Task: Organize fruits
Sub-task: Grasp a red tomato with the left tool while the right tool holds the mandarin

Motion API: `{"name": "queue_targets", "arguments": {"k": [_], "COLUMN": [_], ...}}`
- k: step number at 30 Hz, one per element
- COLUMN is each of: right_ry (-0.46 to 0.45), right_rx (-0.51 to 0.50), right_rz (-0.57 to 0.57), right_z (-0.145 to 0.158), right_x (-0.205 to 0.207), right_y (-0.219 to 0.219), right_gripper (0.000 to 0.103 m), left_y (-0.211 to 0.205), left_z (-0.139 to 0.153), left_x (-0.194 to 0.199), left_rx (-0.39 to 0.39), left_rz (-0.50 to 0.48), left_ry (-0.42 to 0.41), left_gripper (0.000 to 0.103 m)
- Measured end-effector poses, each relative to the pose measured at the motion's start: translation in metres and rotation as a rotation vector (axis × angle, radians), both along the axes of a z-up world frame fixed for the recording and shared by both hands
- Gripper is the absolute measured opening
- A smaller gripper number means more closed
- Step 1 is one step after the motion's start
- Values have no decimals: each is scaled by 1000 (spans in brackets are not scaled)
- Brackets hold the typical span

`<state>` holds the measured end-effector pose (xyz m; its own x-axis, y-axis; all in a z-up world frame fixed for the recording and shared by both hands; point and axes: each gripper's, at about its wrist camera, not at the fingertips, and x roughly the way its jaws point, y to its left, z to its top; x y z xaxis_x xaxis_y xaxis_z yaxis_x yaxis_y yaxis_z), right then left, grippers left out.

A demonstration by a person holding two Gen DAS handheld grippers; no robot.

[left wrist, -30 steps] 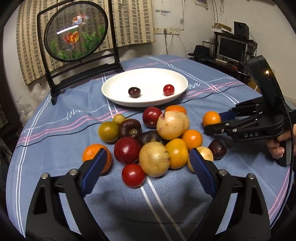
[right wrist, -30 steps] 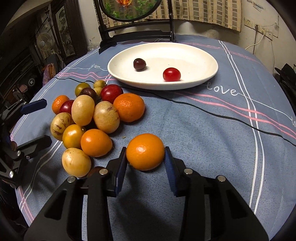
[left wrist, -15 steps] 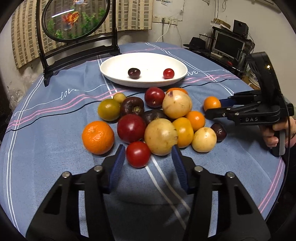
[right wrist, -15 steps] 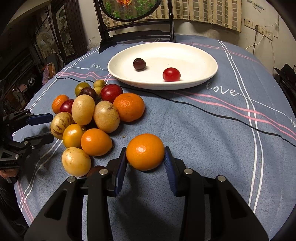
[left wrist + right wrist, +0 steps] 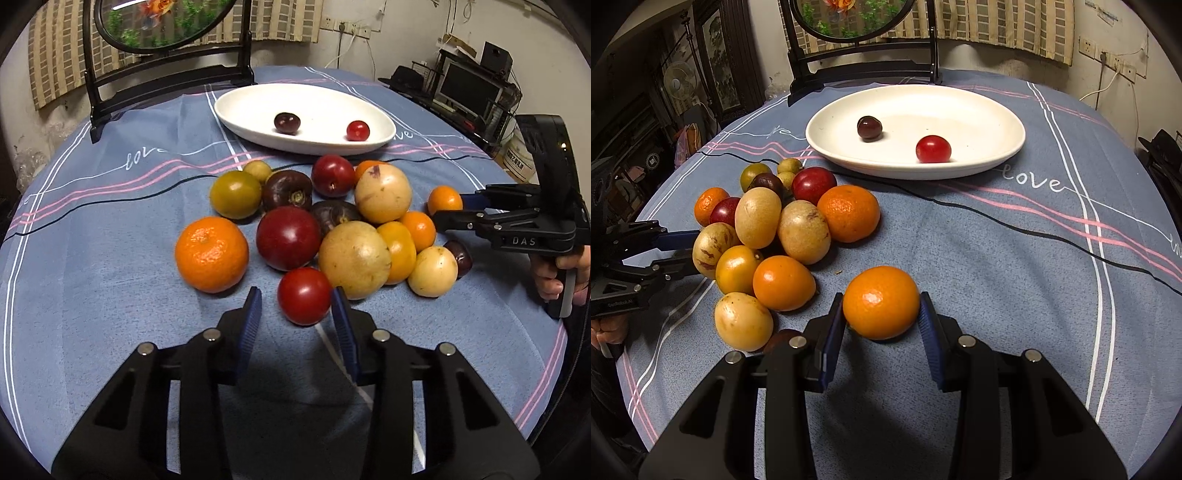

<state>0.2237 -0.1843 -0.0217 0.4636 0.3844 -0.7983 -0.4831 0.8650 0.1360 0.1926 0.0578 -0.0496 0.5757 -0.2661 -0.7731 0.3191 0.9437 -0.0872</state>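
The round worktop (image 5: 997,258), covered by a blue-grey cloth with pink and white stripes, carries everything. At its far edge stands a black-framed round screen (image 5: 166,22) painted with goldfish. In front of that lies the white oval plate (image 5: 997,110), holding a dark cherry (image 5: 869,128) and a small red tomato (image 5: 933,148), well apart from each other. Nearer, the fruit pile (image 5: 332,221) sits on the cloth: pale yellow passion fruits, oranges, red and dark purple plums, a green tomato, all touching or just beside one another. The left tongs (image 5: 295,321) reach into the pile's near edge, their blue pads on either side of a red tomato (image 5: 304,295); the right pad touches it, a gap shows at the left pad, so the tongs are released. The right tongs (image 5: 882,325) are clenched on a mandarin (image 5: 881,302) just beside the pile, both pads pressing its flanks; whether it is lifted off the cloth cannot be told
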Motion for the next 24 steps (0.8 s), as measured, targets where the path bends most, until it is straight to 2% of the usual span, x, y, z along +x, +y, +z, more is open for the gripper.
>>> {"name": "queue_targets", "arguments": {"k": [4, 8, 11, 13, 17, 24], "right_ry": [0, 0, 0, -1, 2, -24], "right_rx": [-2, -1, 0, 1, -1, 36], "right_rz": [-1, -1, -1, -2, -6, -12], "right_z": [1, 1, 1, 1, 2, 9], "right_x": [0, 0, 0, 0, 0, -1], "right_y": [0, 0, 0, -1, -1, -7], "right_gripper": [40, 40, 40, 40, 40, 40], "left_y": [-3, -2, -6, -9, -17, -11], "left_z": [-5, -8, -8, -8, -7, 1], "left_x": [6, 11, 11, 9, 4, -7], "left_rx": [5, -6, 8, 4, 41, 30], "left_rz": [-1, 6, 1, -16, -15, 11], "left_ry": [31, 54, 49, 47, 28, 1], "left_gripper": [48, 49, 46, 31, 31, 30]}}
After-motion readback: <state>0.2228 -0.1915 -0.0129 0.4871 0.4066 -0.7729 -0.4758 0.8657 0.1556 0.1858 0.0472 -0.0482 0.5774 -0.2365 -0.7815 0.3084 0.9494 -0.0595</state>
